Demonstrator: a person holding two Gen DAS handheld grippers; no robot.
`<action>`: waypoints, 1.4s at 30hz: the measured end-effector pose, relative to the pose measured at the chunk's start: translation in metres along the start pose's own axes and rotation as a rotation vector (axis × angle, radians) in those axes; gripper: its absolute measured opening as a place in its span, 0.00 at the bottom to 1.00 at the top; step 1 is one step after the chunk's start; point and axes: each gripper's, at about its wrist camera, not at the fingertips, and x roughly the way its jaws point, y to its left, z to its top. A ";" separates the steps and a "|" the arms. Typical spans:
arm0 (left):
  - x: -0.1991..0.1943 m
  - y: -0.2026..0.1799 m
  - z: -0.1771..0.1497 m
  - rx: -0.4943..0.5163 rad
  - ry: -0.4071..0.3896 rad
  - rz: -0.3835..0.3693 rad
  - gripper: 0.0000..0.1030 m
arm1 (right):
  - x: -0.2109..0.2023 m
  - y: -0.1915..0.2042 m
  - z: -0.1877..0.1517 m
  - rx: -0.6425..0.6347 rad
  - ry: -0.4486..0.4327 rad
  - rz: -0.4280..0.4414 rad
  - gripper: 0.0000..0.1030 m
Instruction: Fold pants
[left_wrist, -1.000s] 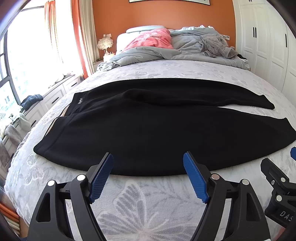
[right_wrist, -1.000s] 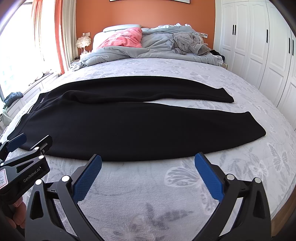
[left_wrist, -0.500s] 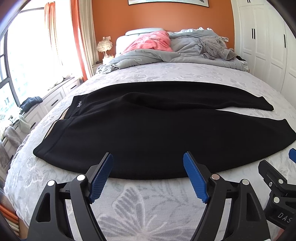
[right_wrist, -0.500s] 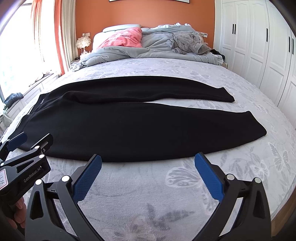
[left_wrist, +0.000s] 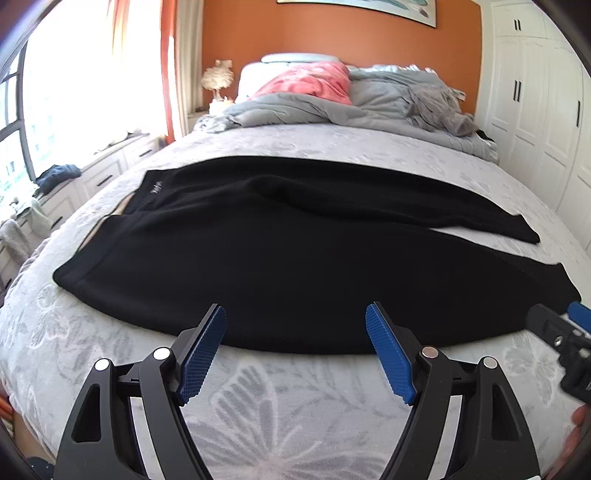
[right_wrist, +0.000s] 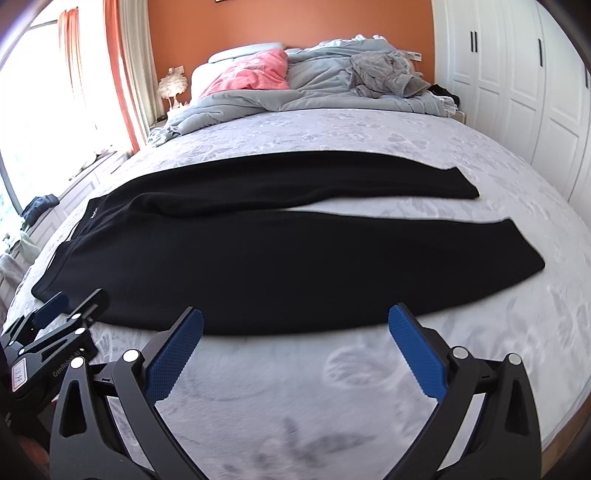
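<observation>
The long black soft pants (right_wrist: 280, 254) lie flat across the grey flowery bed (right_wrist: 369, 125), not folded yet, and both spread, empty tools, the left gripper (left_wrist: 295, 350) and right gripper (right_wrist: 295, 350), have crept closer to the near edge.

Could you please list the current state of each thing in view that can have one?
Black pants: spread flat across the bed, unfolded, legs apart at the cuffs.
Left gripper: open, holding nothing.
Right gripper: open, holding nothing.
Grey duvet: rumpled at the head of the bed.
Wardrobe doors: shut.
</observation>
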 end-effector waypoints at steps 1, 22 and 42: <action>-0.002 0.003 0.001 -0.021 -0.032 0.034 0.73 | -0.001 -0.007 0.011 -0.012 0.011 -0.001 0.96; 0.219 0.205 0.211 -0.103 0.217 0.125 0.84 | 0.241 -0.308 0.182 0.301 0.152 -0.151 0.96; 0.260 0.294 0.241 -0.325 0.202 0.153 0.00 | 0.242 -0.286 0.215 0.162 0.052 -0.113 0.17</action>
